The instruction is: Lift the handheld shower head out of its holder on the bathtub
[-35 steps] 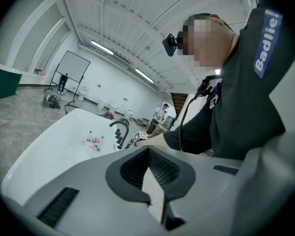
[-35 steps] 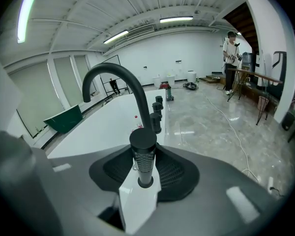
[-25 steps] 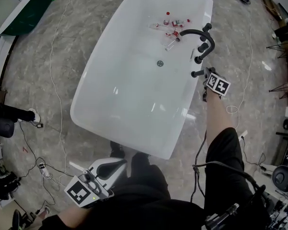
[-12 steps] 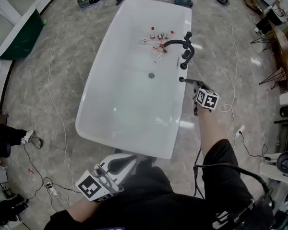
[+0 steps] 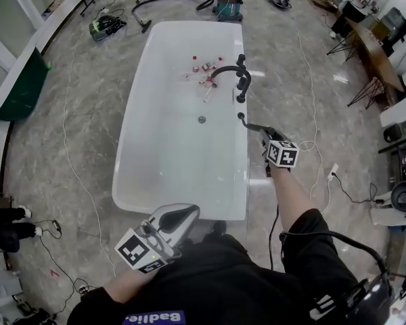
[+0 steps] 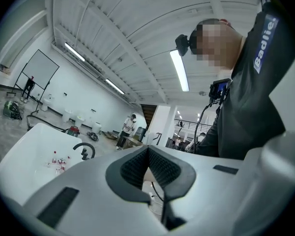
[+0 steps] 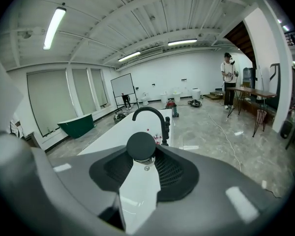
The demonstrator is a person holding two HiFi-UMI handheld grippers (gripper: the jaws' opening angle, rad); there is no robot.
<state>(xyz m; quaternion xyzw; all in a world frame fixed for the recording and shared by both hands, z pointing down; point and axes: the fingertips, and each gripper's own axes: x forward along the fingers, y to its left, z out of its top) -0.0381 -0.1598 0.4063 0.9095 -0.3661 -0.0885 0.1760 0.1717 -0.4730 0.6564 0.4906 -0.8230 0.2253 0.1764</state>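
The black handheld shower head (image 5: pixel 247 122) is a slim rod that sticks out from my right gripper (image 5: pixel 263 133) toward the bathtub's right rim. It hangs clear of the black knobs (image 5: pixel 242 97) on that rim. My right gripper is shut on it. In the right gripper view its round black end (image 7: pixel 140 145) fills the gap between the jaws of the right gripper (image 7: pixel 141 155). The white bathtub (image 5: pixel 168 151) lies ahead. My left gripper (image 5: pixel 178 217) hovers at the tub's near end, shut on nothing. In the left gripper view the left gripper (image 6: pixel 147 149) has its pads meeting at the tips.
A black arched faucet (image 5: pixel 224 70) stands on the tub's right rim. Several small red-capped bottles (image 5: pixel 204 66) lie inside near it, with the drain (image 5: pixel 201 119) further back. Cables (image 5: pixel 314 156) trail over the marble floor, and a vacuum cleaner (image 5: pixel 228 4) stands past the tub's far end.
My right gripper has risen and pulled back from the rim fittings with the shower head in it. The left gripper has come up too. The tub now sits further off.
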